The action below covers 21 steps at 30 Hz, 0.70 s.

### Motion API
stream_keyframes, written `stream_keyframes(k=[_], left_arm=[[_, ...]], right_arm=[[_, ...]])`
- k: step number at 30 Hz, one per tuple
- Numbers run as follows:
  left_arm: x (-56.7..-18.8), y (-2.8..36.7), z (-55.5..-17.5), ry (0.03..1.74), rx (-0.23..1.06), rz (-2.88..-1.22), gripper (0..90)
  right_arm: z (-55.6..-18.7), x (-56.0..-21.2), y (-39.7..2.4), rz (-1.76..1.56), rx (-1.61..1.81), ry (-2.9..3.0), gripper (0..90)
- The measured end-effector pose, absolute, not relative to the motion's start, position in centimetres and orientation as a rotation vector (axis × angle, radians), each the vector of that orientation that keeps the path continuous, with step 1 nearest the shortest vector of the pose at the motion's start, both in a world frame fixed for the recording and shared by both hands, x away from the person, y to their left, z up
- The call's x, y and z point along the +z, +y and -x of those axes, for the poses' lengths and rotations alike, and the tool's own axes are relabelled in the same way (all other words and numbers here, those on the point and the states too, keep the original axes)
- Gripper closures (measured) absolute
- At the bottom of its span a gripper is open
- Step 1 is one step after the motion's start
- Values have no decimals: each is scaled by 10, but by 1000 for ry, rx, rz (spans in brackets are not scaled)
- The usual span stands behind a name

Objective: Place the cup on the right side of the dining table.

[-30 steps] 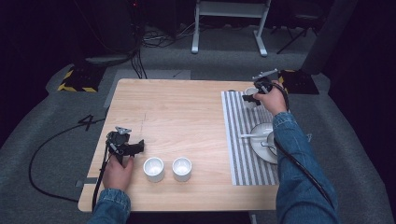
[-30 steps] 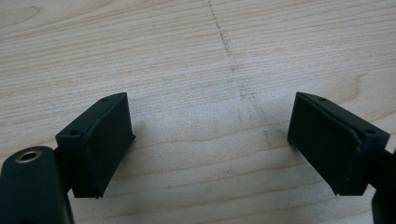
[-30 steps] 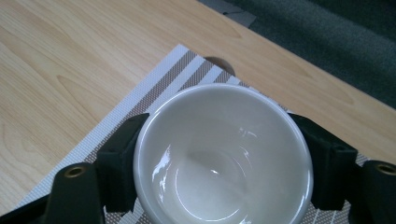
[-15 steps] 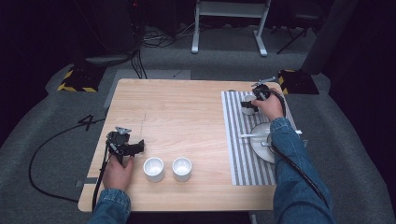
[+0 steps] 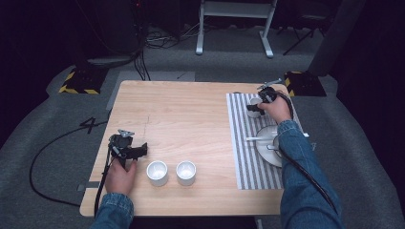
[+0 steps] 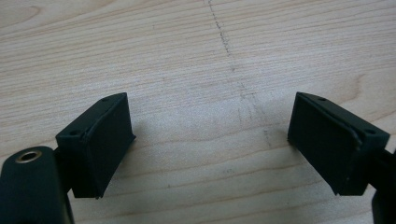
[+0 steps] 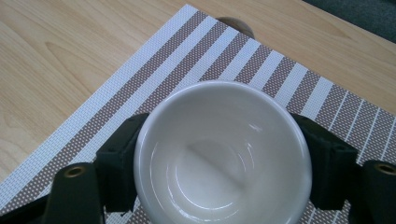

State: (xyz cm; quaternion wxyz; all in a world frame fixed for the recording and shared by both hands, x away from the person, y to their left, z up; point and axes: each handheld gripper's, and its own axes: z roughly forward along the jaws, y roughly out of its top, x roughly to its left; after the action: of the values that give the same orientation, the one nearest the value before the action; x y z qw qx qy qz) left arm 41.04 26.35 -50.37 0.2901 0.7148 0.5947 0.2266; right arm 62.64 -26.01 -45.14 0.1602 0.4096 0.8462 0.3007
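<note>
**Both arms out, one reaching far**

We see our left gripper (image 5: 138,151) low by the near left of the table, hand (image 5: 119,176) behind it, jaws spread wide and pointing right. Our right arm (image 5: 298,162) stretches forward, sleeve to the wrist, its hand (image 5: 277,109) wrapped over the right gripper (image 5: 253,108), jaws clamped on both sides of a white cup (image 7: 223,151).

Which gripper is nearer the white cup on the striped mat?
Right. The right gripper has its jaws on either side of the white cup; the left gripper sits across the table, over bare wood.
</note>
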Motion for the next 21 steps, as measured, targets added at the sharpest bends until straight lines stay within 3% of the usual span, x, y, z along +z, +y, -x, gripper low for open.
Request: stream_keyframes(k=[21], left_arm=[[-504,264,-410,1587,604,-1906,141]], right_arm=[[-620,-430,-266,-1245,950,2352,240]])
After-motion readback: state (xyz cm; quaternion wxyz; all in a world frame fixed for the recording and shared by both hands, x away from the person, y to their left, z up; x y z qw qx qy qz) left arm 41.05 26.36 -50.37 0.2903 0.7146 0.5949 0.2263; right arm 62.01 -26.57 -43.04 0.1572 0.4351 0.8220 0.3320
